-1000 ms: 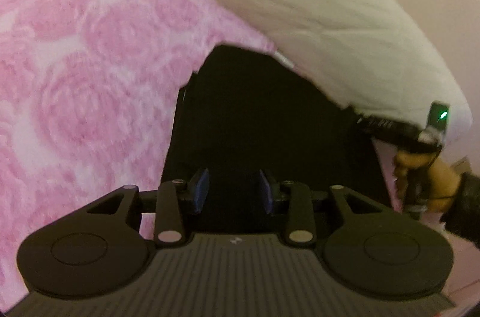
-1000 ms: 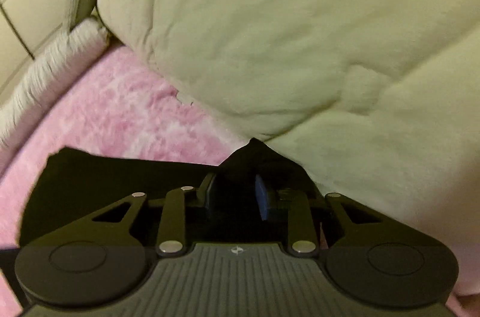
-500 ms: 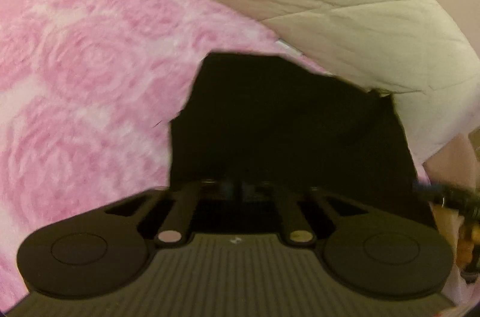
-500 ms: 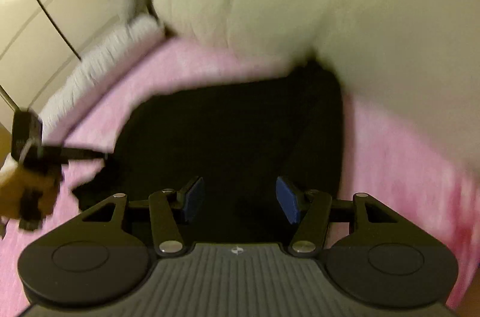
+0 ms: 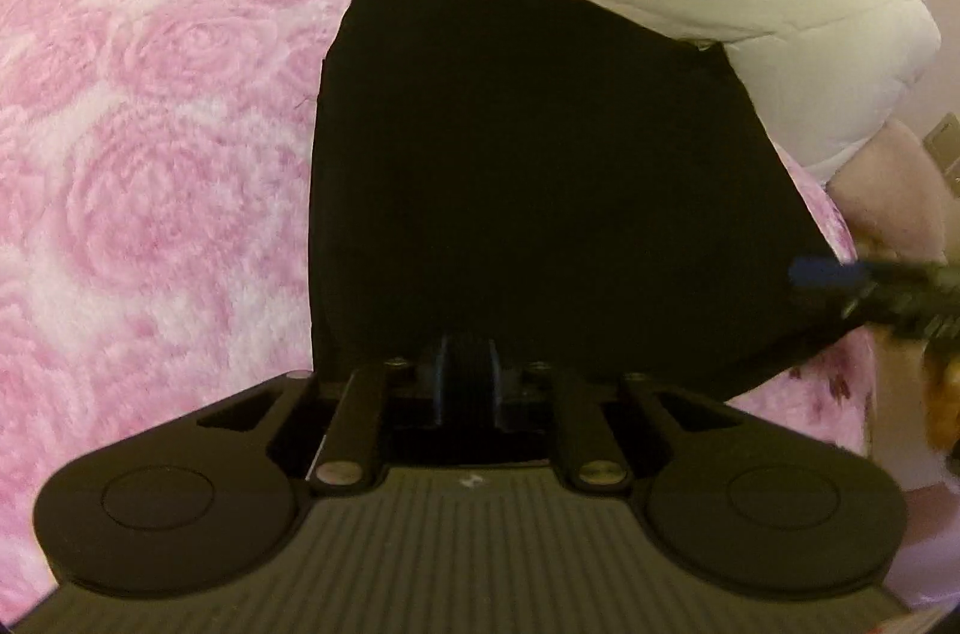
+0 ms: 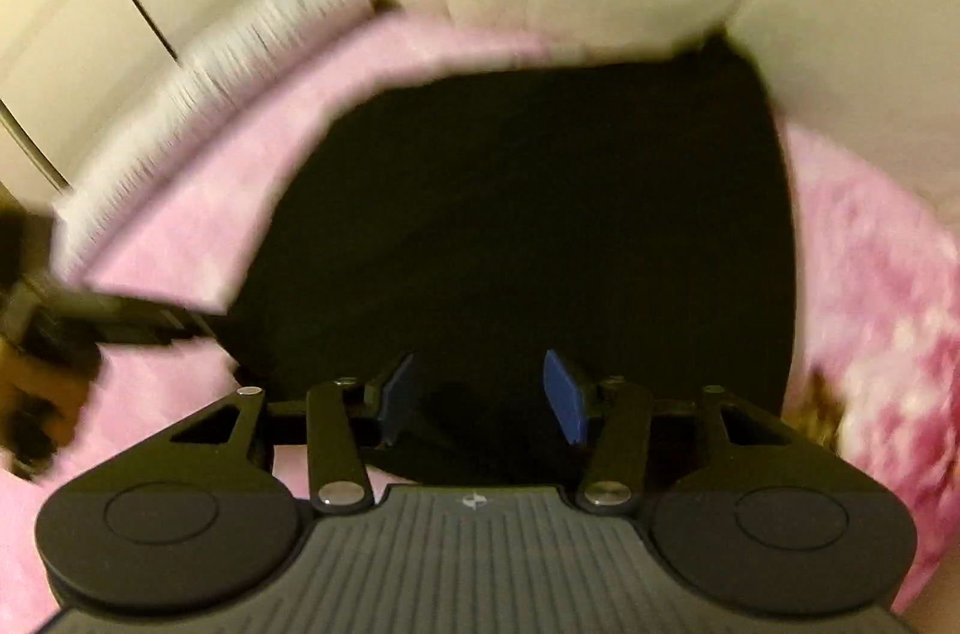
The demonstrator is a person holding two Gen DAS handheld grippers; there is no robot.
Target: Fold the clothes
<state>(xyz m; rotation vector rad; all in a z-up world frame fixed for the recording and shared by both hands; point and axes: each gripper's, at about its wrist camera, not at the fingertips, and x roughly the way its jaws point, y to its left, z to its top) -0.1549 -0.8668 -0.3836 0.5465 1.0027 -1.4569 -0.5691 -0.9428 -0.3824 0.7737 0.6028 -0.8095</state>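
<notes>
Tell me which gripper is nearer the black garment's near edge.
Left. The left gripper is closed on the black garment at its near edge. The right gripper is open over the same garment, pads apart and gripping nothing.

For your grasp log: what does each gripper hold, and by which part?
Left gripper: black garment, near edge. Right gripper: open, holding nothing.
</notes>
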